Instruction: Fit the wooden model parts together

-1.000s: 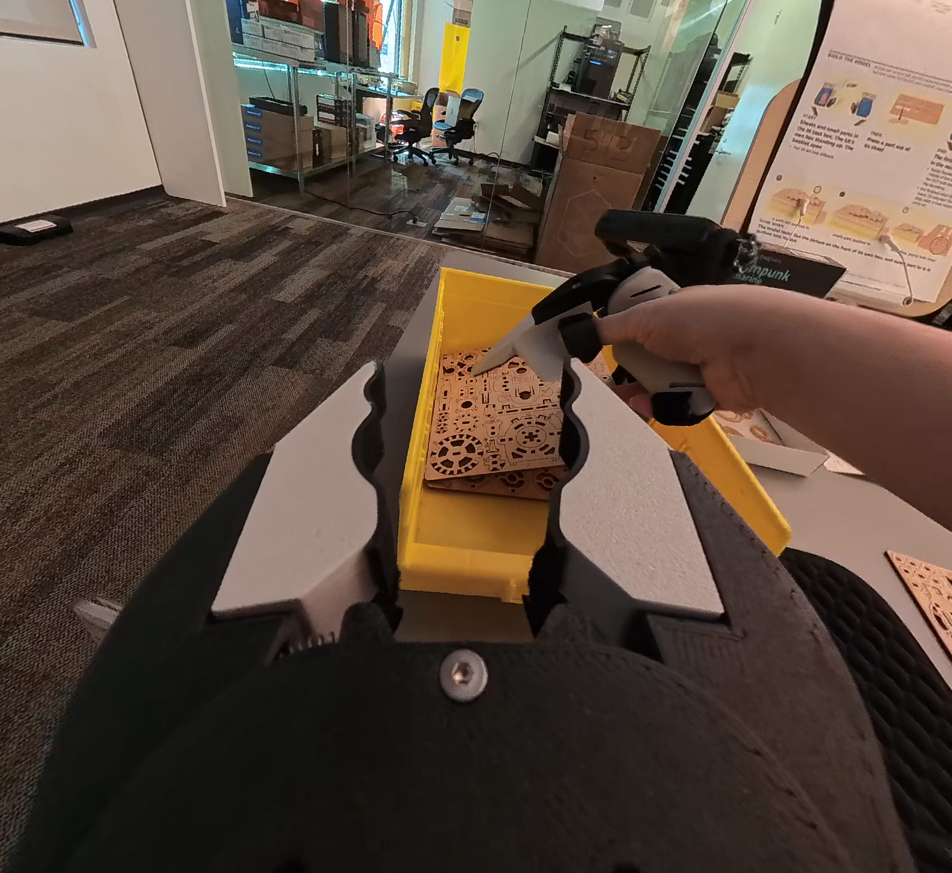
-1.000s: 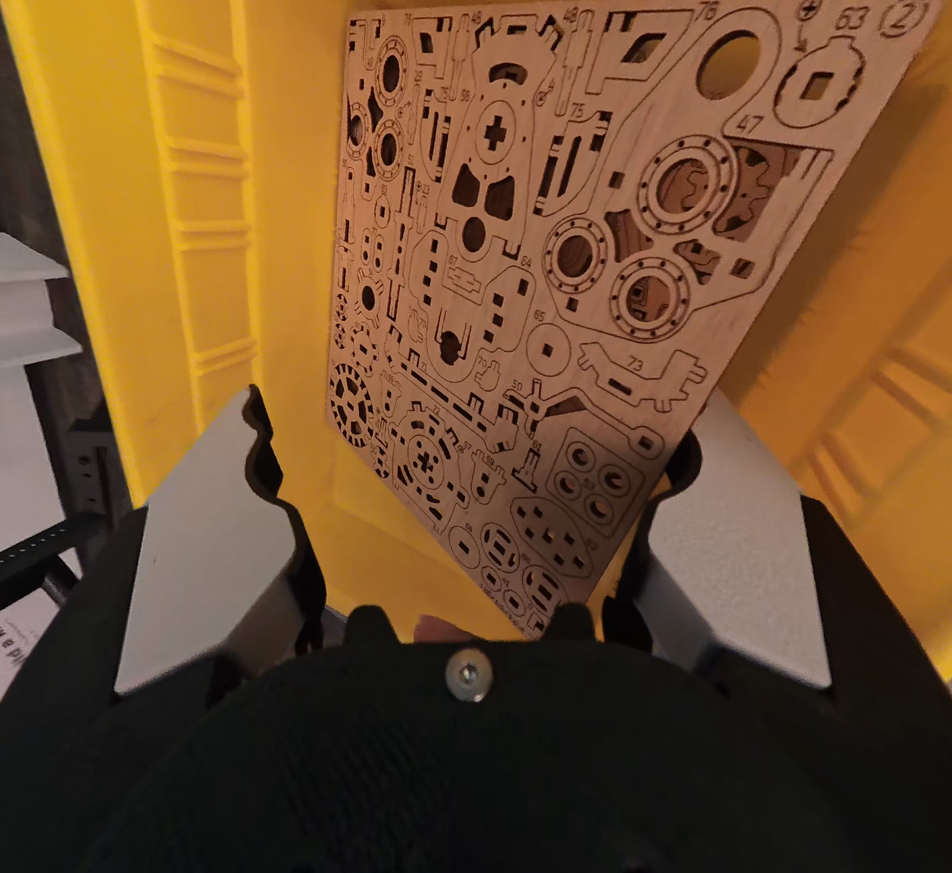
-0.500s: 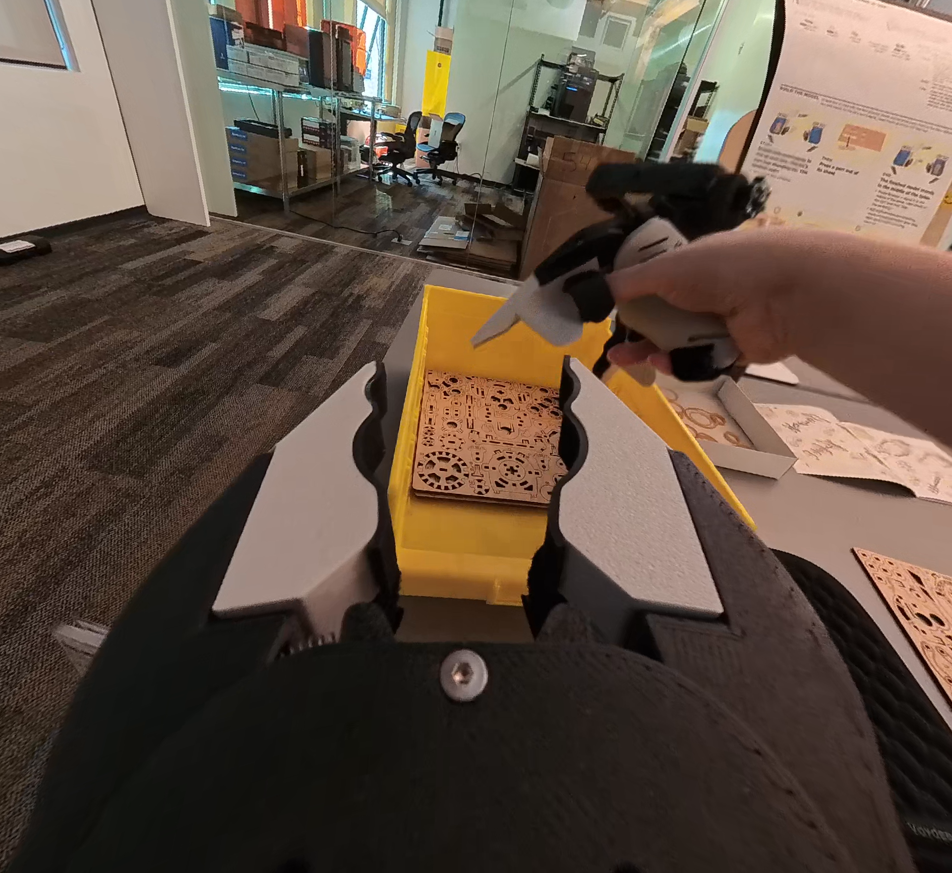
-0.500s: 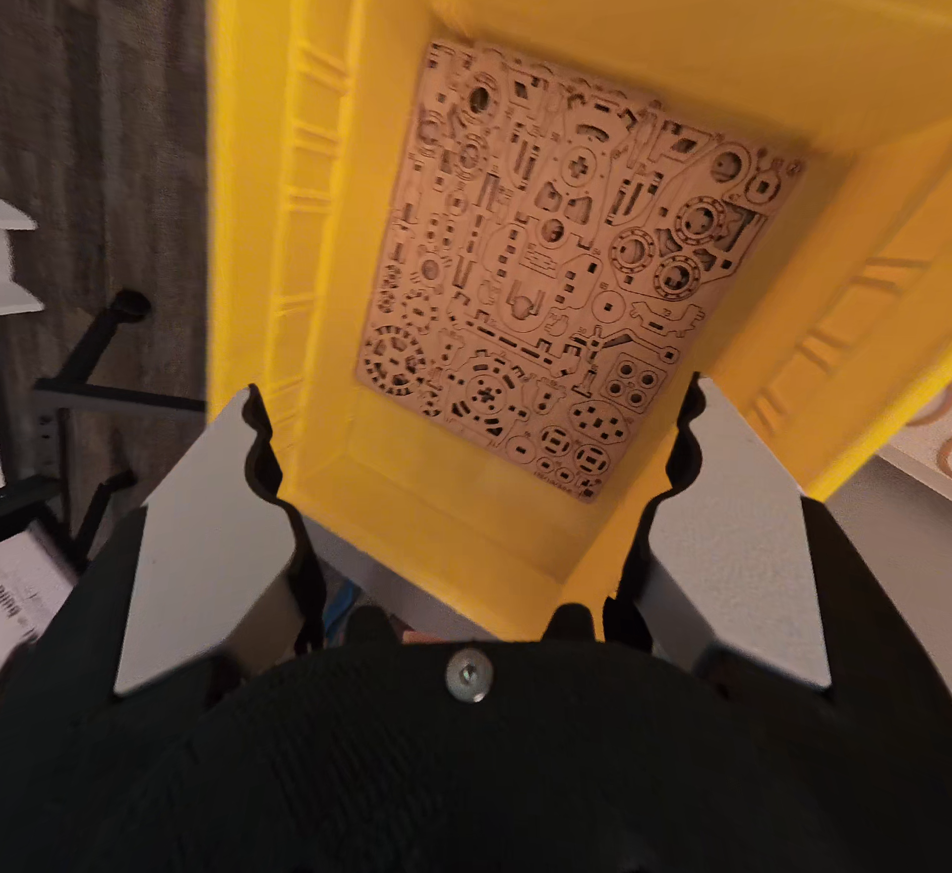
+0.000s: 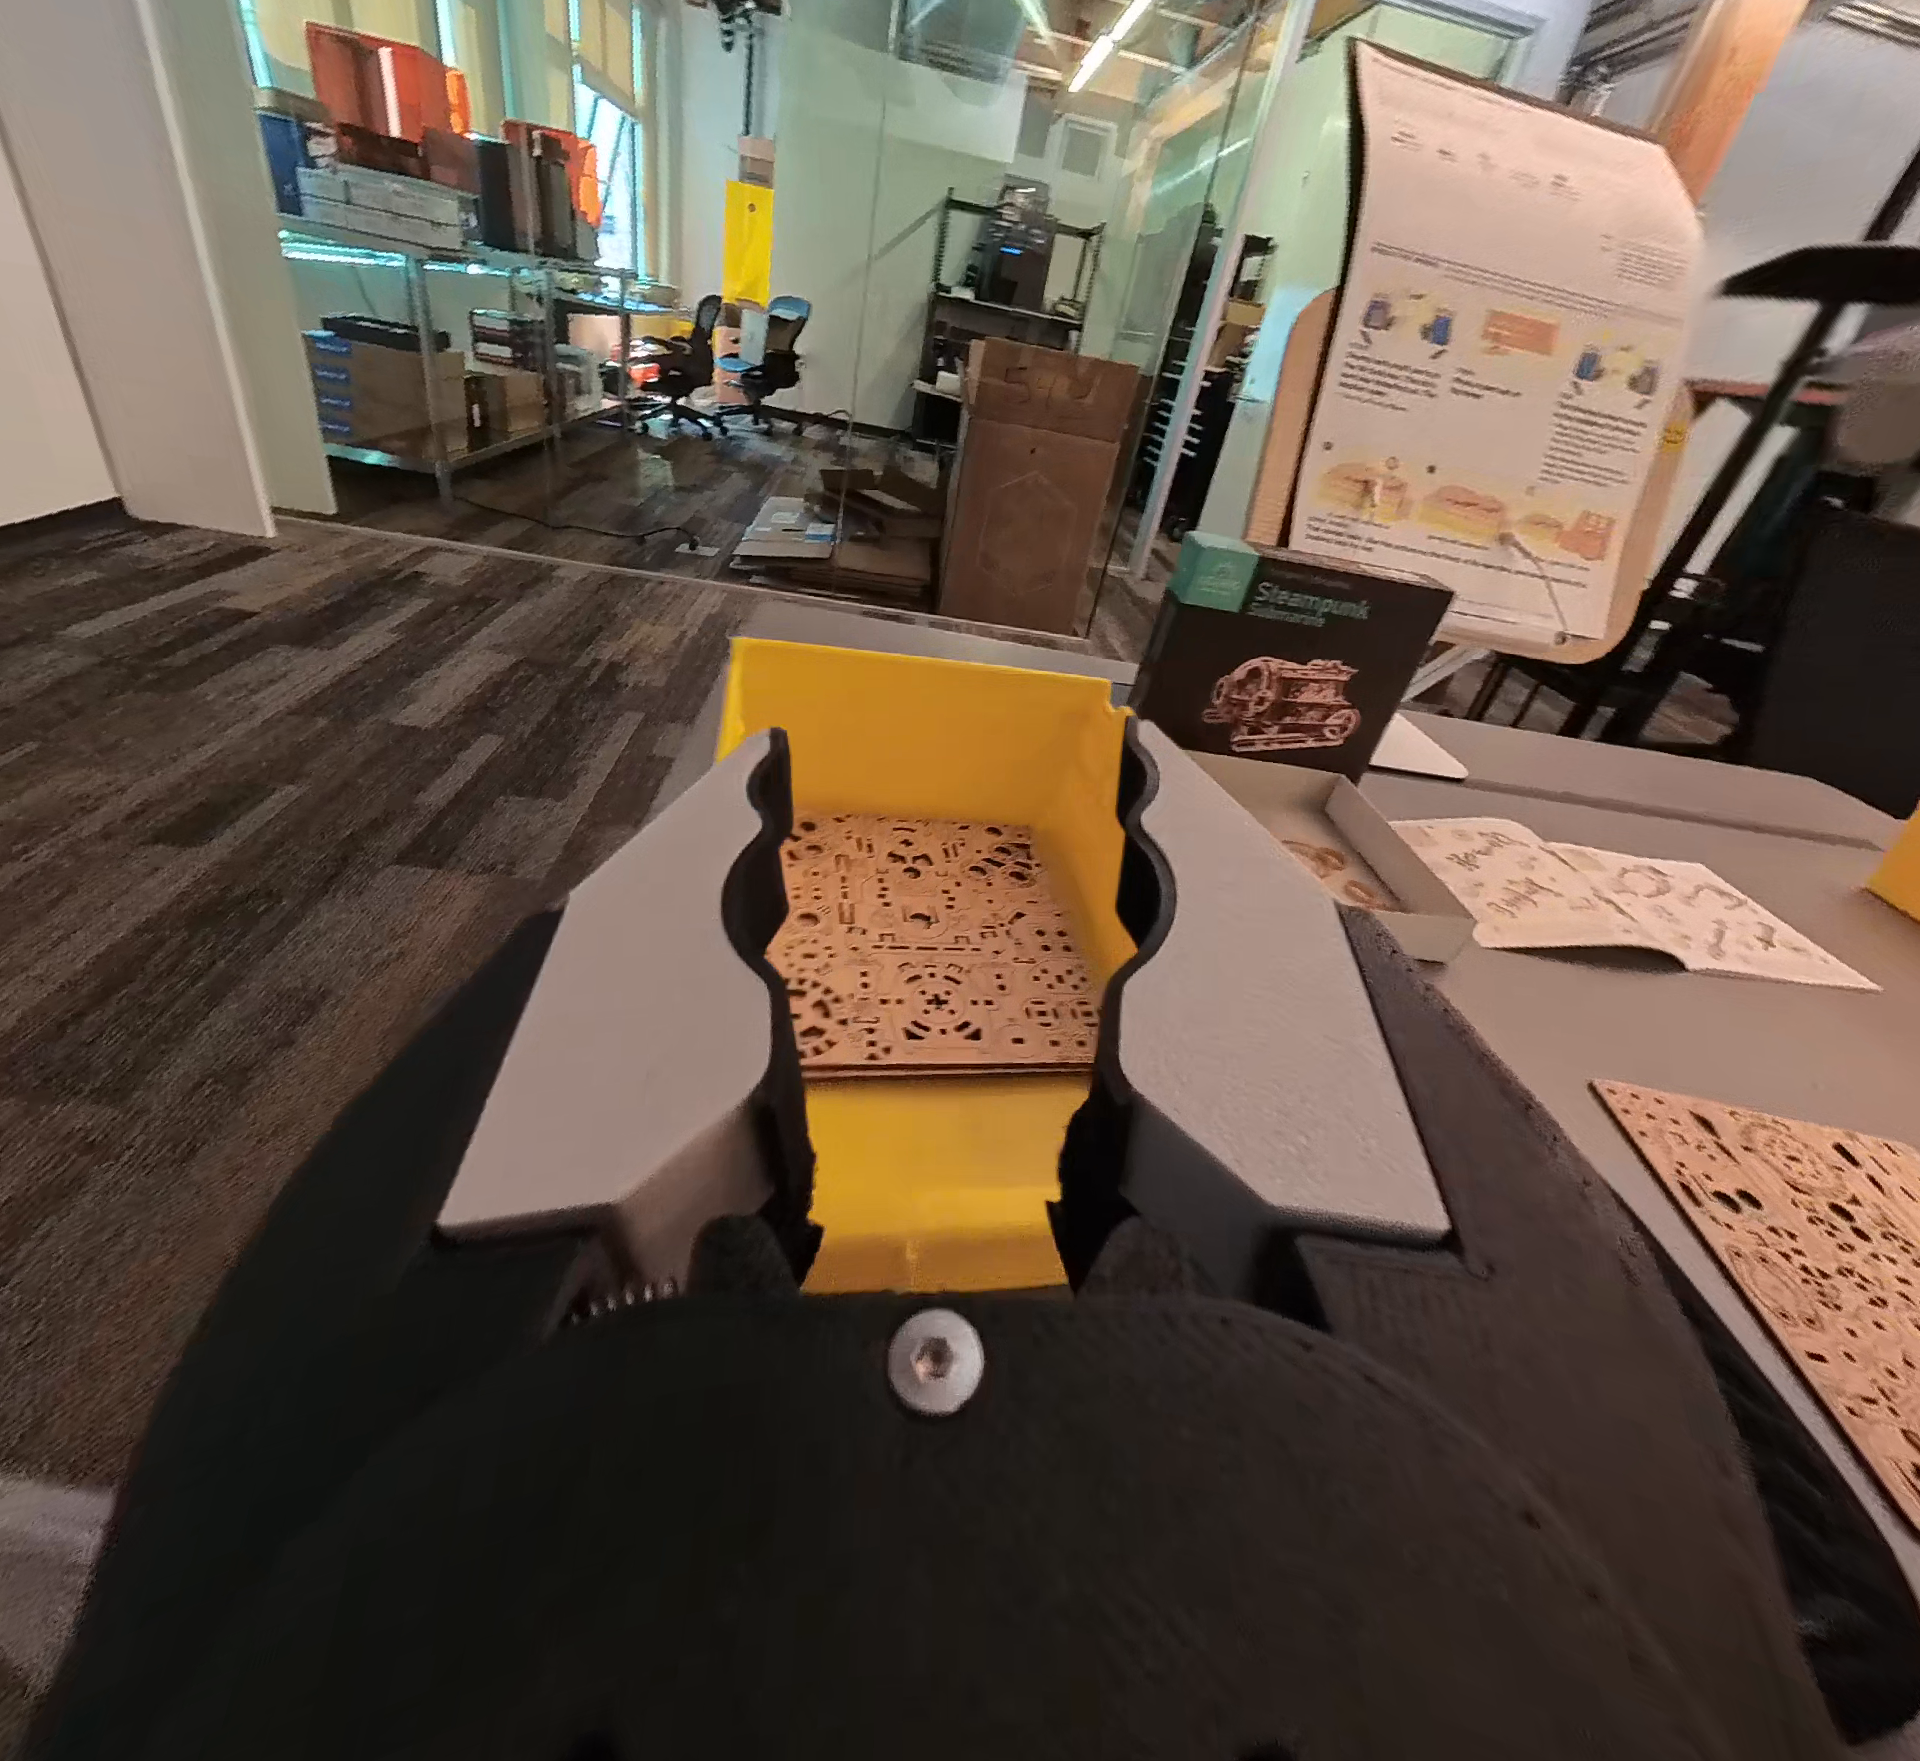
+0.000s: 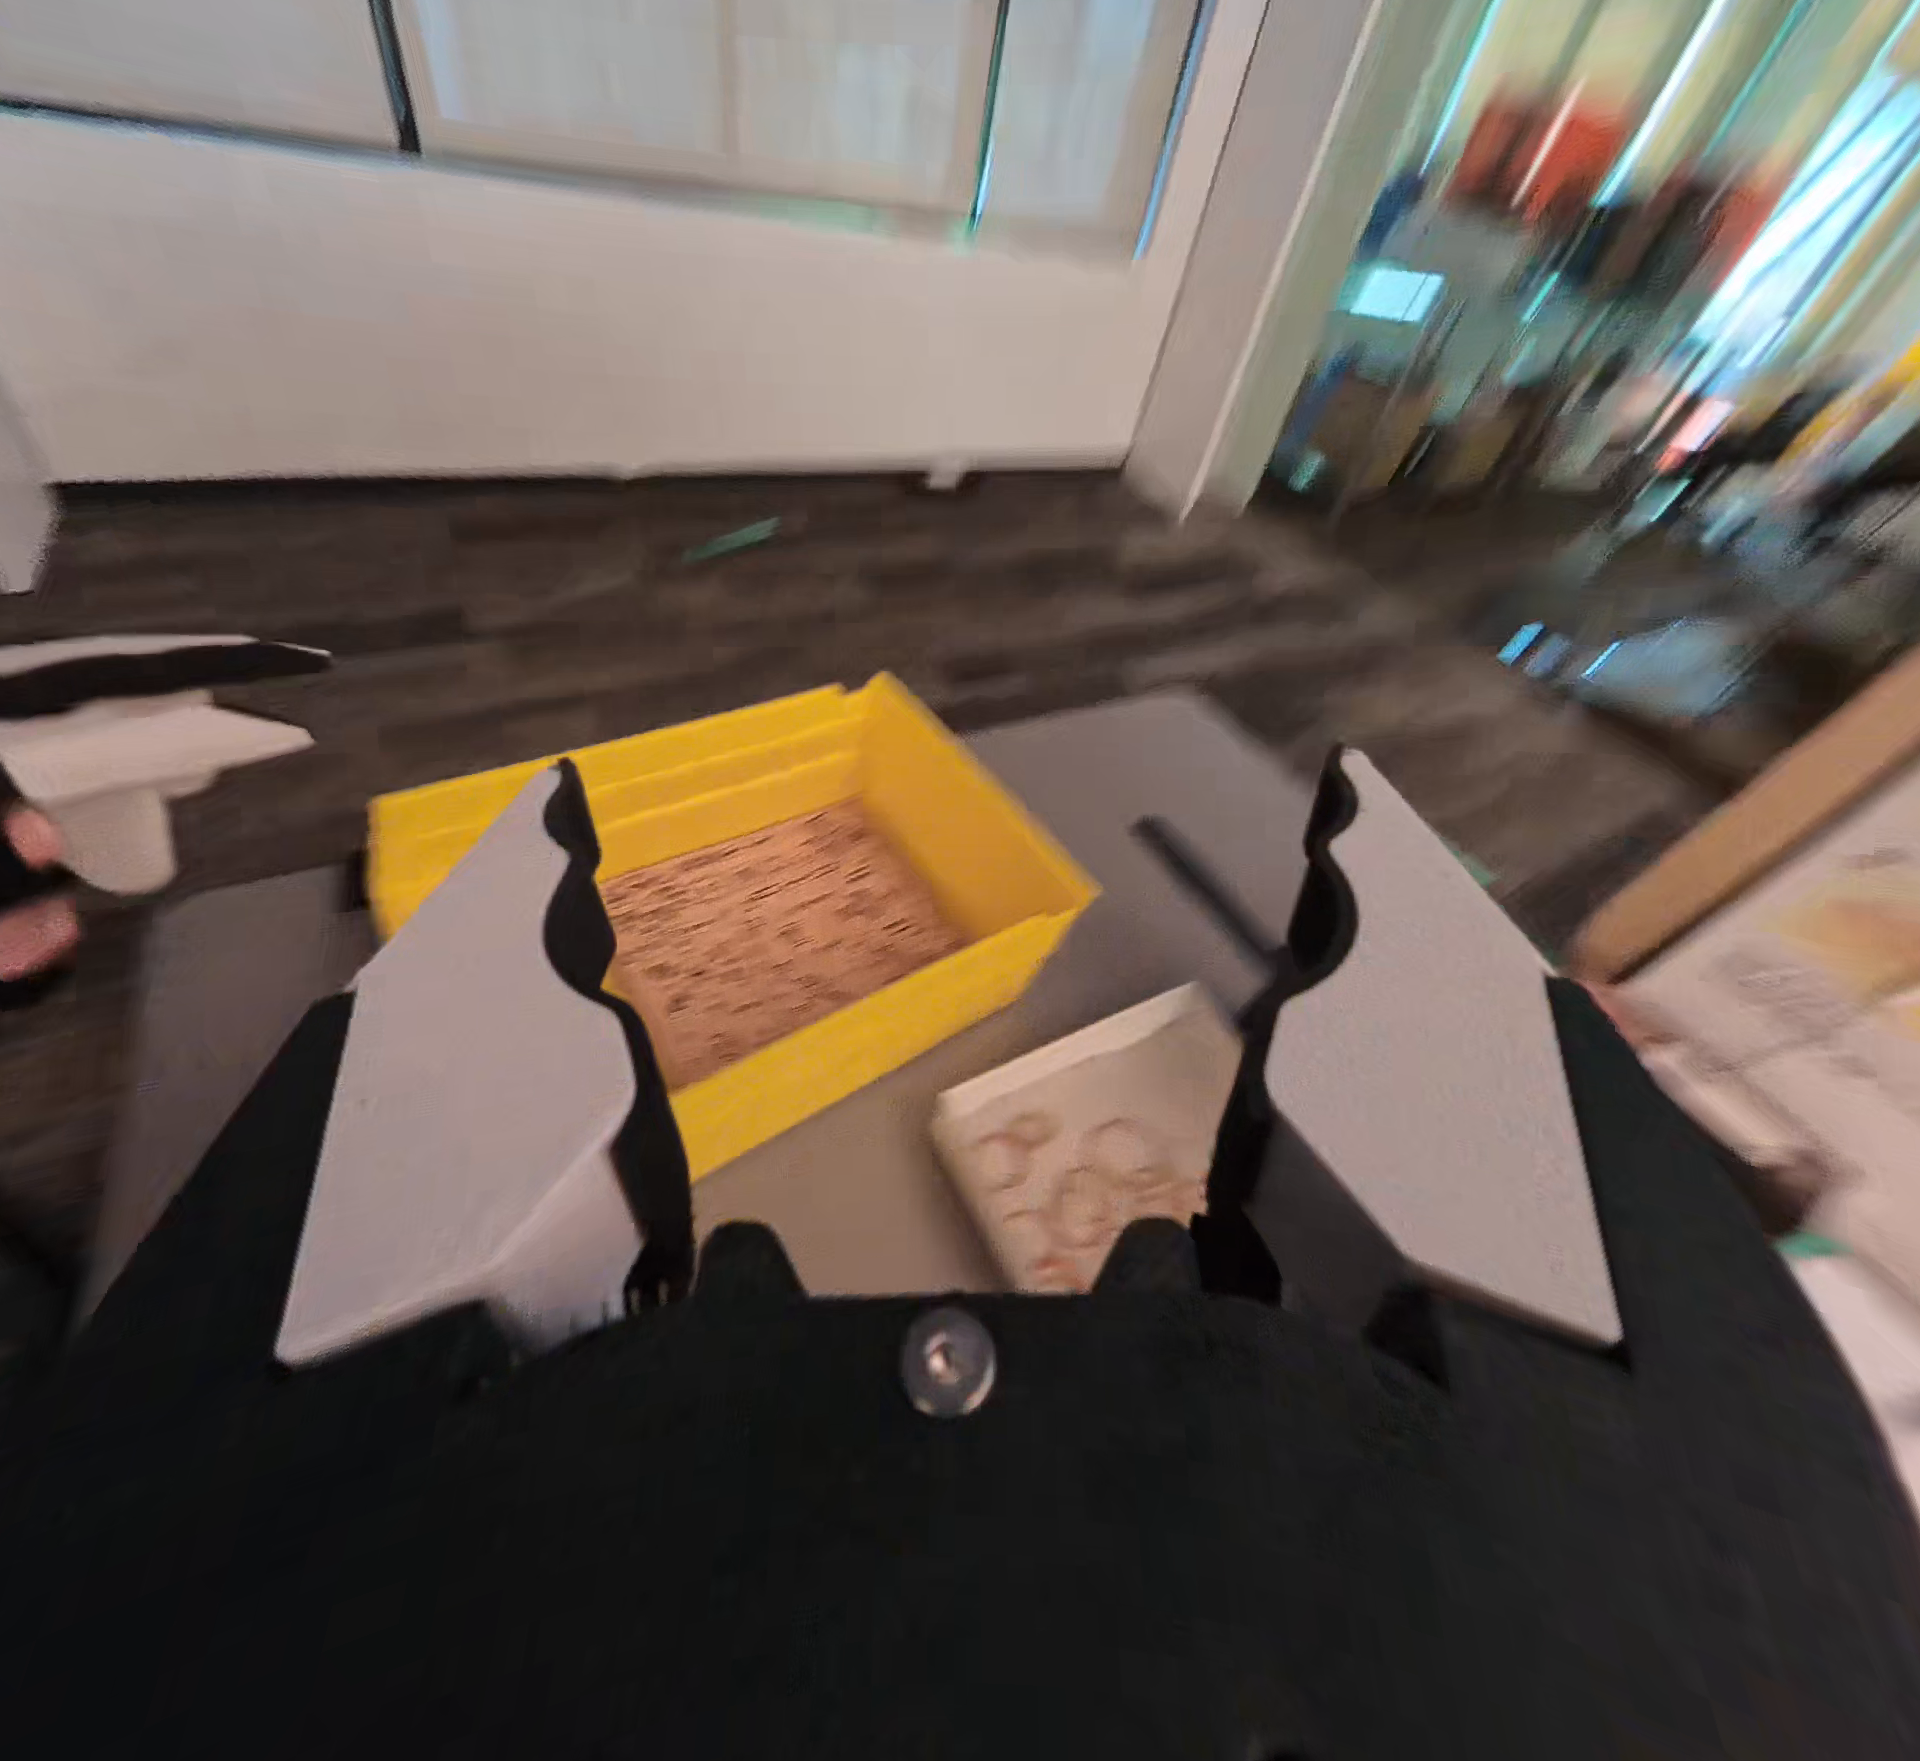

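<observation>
Wooden model parts sit as flat laser-cut plywood sheets (image 5: 935, 963), stacked on the floor of a rectangular yellow plastic bin (image 5: 914, 735) that stands at the left edge of the grey bench (image 5: 1662, 1015). On the far side of the bench a large white instruction poster on a tan board (image 5: 1496, 361) stands upright, with a dark cardboard kit box (image 5: 1288, 672) just in front of it, beside the bin's far right corner. Another pale cut-out plywood sheet (image 5: 1808, 1233) lies flat at the bench's near right edge. An open paper instruction booklet (image 5: 1621, 911) lies toward the right, touching a shallow white cardboard tray (image 6: 1081, 1140) that holds round wooden pieces just beside the bin. The left gripper (image 5: 945, 807) hovers level with the bin's near wall, jaws apart and empty, framing the sheets. The right gripper (image 6: 945, 797) hangs above the bench, jaws spread wide and holding nothing; its view is motion-blurred.
</observation>
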The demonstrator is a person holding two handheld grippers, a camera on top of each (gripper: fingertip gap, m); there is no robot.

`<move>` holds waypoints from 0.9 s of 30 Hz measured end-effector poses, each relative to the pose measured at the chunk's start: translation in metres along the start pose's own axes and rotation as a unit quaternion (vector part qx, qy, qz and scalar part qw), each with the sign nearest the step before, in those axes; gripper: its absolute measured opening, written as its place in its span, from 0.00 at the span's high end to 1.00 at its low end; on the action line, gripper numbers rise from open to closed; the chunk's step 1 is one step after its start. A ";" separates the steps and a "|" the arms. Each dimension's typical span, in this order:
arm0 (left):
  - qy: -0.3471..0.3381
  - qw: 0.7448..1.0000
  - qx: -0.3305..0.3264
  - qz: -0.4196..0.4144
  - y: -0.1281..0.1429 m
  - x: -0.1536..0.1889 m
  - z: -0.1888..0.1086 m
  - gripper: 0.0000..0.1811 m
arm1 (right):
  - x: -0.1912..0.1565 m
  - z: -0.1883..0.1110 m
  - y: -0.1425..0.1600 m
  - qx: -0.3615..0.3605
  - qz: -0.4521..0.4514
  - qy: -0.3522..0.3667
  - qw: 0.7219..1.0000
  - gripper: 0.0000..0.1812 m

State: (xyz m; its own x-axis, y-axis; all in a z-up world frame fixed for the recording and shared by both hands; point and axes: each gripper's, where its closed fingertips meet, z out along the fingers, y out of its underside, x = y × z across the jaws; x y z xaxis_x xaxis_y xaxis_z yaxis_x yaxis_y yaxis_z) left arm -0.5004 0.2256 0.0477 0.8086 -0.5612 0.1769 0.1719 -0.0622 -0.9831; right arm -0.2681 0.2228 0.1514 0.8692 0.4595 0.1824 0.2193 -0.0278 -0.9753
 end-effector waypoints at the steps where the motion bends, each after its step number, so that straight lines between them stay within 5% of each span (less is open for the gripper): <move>1: 0.010 1.000 0.000 0.003 0.000 0.006 0.003 0.66 | 0.011 -0.025 -0.002 0.047 -0.034 0.017 0.998 0.26; 3: 0.039 0.999 0.001 0.010 0.002 0.023 0.010 0.66 | 0.032 -0.070 0.004 0.106 -0.065 0.043 0.991 0.27; 11: 0.219 0.973 -0.054 0.042 0.032 0.134 0.032 0.66 | 0.106 -0.194 0.077 0.108 -0.082 0.113 0.984 0.36; 15: 0.361 0.918 -0.148 0.073 0.082 0.218 0.023 0.63 | 0.069 -0.212 0.142 0.018 -0.024 -0.059 0.998 0.44; 18: 0.440 0.873 -0.199 0.076 0.117 0.266 0.018 0.54 | 0.066 -0.226 0.196 -0.050 0.001 -0.089 0.995 0.38; 24: 0.462 0.834 -0.272 0.129 0.167 0.310 0.020 0.49 | 0.074 -0.255 0.270 -0.180 -0.017 -0.165 0.970 0.44; 27: 0.460 0.810 -0.333 0.149 0.195 0.317 0.019 0.42 | 0.071 -0.266 0.281 -0.214 -0.046 -0.268 0.938 0.63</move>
State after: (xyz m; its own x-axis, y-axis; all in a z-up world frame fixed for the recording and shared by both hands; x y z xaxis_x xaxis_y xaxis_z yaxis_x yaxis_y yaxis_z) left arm -0.2005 0.0511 -0.0870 -0.0547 -0.9914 0.1189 -0.5424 -0.0705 -0.8371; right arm -0.0269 0.0112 -0.0767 0.5148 0.8550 0.0626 0.5399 -0.2665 -0.7984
